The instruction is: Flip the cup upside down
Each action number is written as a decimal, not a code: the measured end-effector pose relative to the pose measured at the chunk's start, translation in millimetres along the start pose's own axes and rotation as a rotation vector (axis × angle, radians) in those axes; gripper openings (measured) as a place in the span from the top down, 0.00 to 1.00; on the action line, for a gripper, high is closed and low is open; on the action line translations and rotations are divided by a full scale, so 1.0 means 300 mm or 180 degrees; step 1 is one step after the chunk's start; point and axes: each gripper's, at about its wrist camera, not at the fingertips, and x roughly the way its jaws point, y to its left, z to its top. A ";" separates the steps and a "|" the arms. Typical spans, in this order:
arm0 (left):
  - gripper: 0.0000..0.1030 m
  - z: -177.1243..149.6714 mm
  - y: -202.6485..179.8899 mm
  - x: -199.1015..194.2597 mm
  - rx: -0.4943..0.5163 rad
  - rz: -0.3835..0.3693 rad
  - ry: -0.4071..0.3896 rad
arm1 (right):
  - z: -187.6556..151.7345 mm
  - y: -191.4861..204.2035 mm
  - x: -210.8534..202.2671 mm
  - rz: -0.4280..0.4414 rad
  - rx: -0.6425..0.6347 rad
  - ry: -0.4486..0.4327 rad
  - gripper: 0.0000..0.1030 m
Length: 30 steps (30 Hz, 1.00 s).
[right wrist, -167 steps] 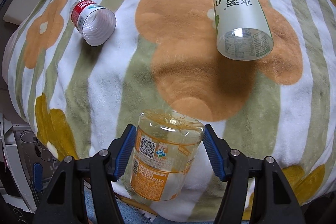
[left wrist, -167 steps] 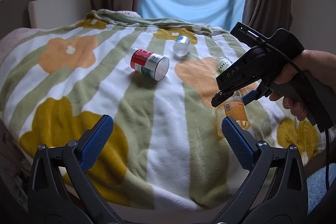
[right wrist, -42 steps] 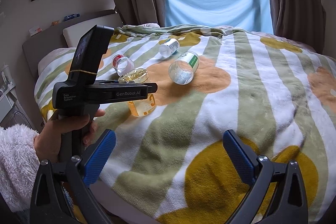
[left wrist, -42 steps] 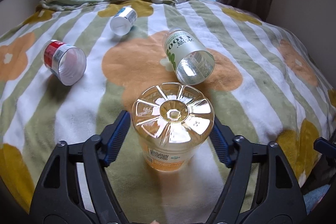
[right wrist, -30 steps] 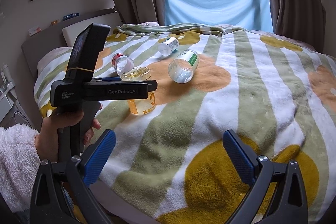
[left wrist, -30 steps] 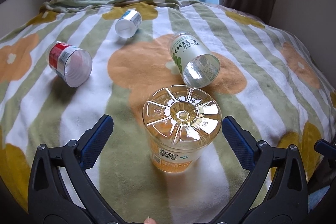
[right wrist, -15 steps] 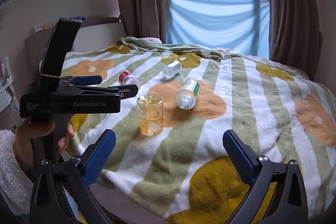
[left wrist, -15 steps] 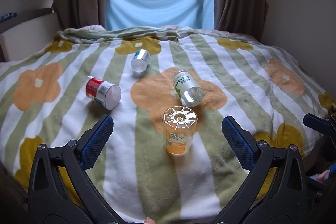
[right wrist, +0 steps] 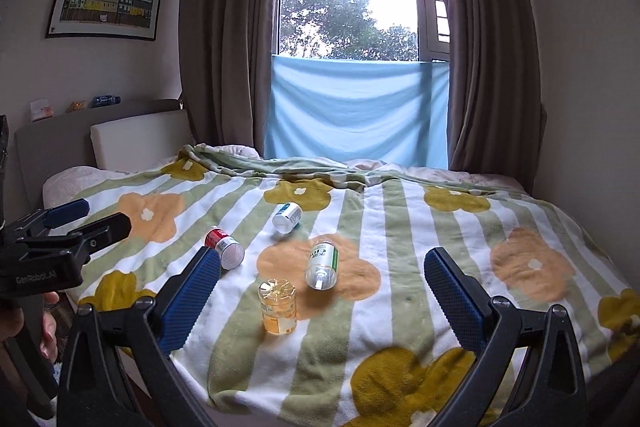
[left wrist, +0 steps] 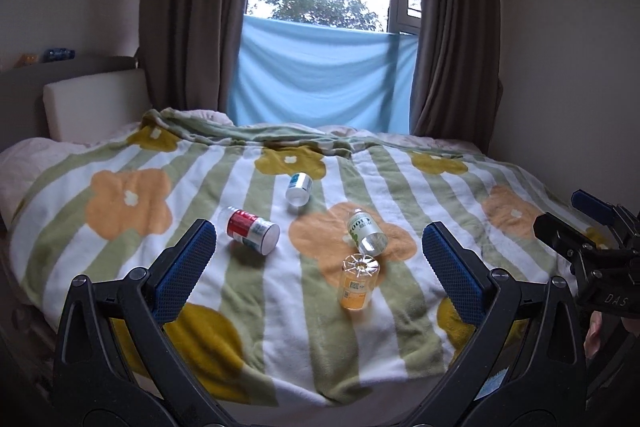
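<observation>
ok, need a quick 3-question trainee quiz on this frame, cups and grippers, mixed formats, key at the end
1. True or false: the orange-labelled cup stands base up on the blanket.
2. How many cups lie on their sides? A) one B) two C) three
3. Fill in: both the left gripper and the right gripper have their jaws ____ and hold nothing.

Key:
1. True. Its ribbed base faces up.
2. C. The red-labelled cup, the blue-labelled cup and the green-labelled cup.
3. open
</observation>
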 end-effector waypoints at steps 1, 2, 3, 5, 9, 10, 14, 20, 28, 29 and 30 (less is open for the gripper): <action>0.00 -0.001 0.011 -0.016 -0.0016 0.0018 -0.0037 | 0.004 0.008 -0.008 -0.0080 -0.0005 -0.0018 0.01; 0.00 -0.002 0.015 -0.029 -0.0017 0.0039 -0.0068 | 0.005 0.011 -0.016 -0.0141 0.0010 -0.0032 0.01; 0.00 -0.008 0.021 -0.039 -0.0004 0.0072 -0.0097 | 0.004 0.010 -0.021 -0.0176 0.0042 -0.0035 0.01; 0.00 -0.023 0.028 -0.056 0.0035 0.0117 -0.0120 | -0.005 0.008 -0.032 -0.0238 0.0106 -0.0040 0.01; 0.00 -0.042 0.029 -0.063 0.0099 0.0132 -0.0132 | -0.026 0.004 -0.035 -0.0359 0.0144 -0.0023 0.01; 0.00 -0.045 0.026 -0.062 0.0118 0.0141 -0.0133 | -0.030 0.002 -0.034 -0.0375 0.0157 -0.0014 0.01; 0.00 -0.051 0.014 -0.061 0.0152 0.0125 -0.0144 | -0.038 -0.004 -0.041 -0.0420 0.0201 0.0000 0.01; 0.00 -0.049 -0.017 -0.048 0.0219 0.0110 -0.0129 | -0.033 -0.006 -0.053 -0.0468 0.0194 -0.0036 0.01; 0.00 -0.053 -0.044 -0.021 0.0283 0.0099 -0.0075 | -0.027 -0.021 -0.060 -0.0561 0.0188 -0.0069 0.01; 0.00 -0.053 -0.046 -0.018 0.0283 0.0096 -0.0068 | -0.027 -0.023 -0.061 -0.0568 0.0188 -0.0072 0.01; 0.00 -0.053 -0.047 -0.017 0.0281 0.0091 -0.0066 | -0.026 -0.024 -0.061 -0.0579 0.0184 -0.0076 0.01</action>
